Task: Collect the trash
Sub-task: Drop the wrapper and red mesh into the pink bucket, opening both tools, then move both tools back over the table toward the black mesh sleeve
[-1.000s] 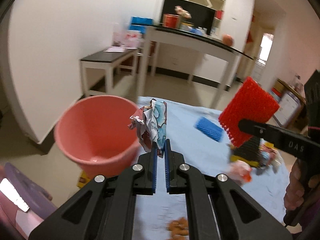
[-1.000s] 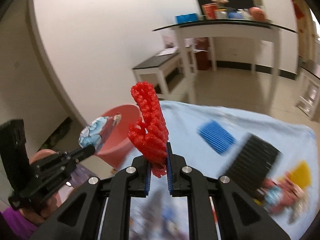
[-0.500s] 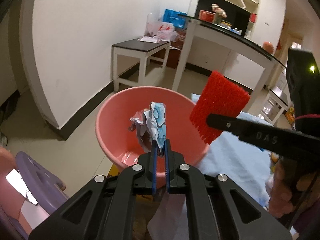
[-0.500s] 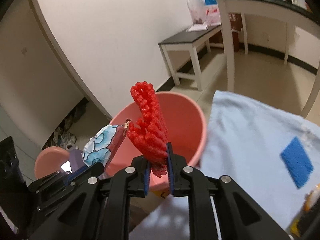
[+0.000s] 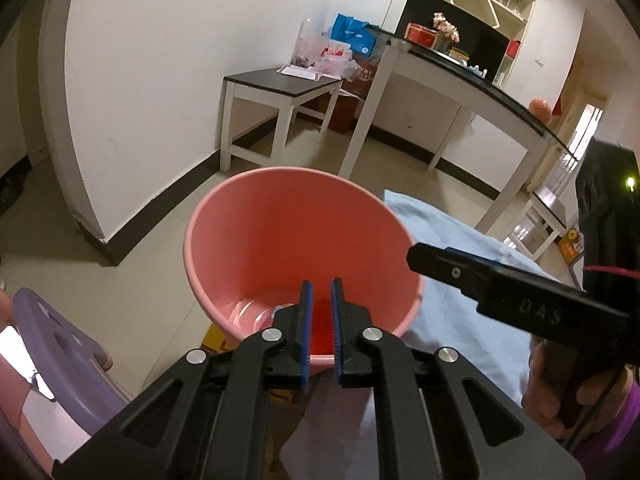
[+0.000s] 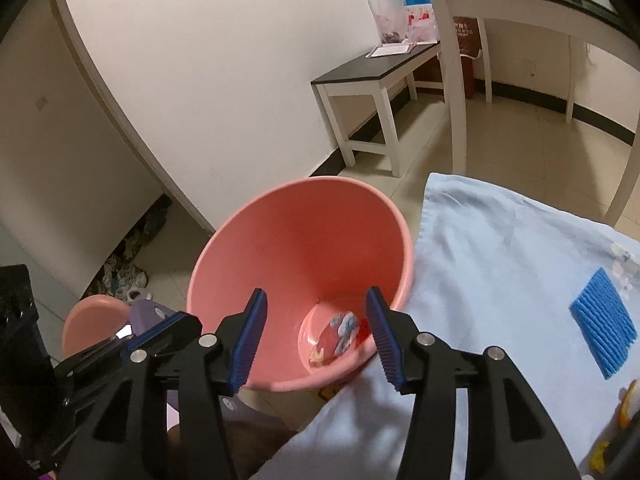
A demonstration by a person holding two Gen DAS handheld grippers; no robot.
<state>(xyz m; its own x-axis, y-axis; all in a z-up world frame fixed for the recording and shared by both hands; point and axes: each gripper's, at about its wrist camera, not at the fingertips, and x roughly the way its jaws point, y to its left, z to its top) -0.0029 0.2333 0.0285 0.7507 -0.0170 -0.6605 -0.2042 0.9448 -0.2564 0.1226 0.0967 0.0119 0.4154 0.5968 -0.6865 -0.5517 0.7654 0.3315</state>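
While both hand-held grippers hung over the pink bucket (image 6: 304,240), the right hand-held gripper (image 6: 316,334) was opening wide and the left hand-held gripper (image 5: 320,320) opening narrowly, both empty. Only the right view showed the wrapper (image 6: 334,338) on the bucket's floor and a blue sponge (image 6: 604,338) on the worktop (image 6: 500,260).

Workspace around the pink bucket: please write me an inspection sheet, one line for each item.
Surface: table under a light blue cloth.
Job's things: pink bucket beside the table edge; printed wrapper and red piece lie on its bottom.
Clutter: blue ridged pad on the cloth.
Grippers: left gripper and right gripper over the bucket, jaws opening, nothing between them.
Cables: nothing seen.
Surroundings: white bench, purple stool.
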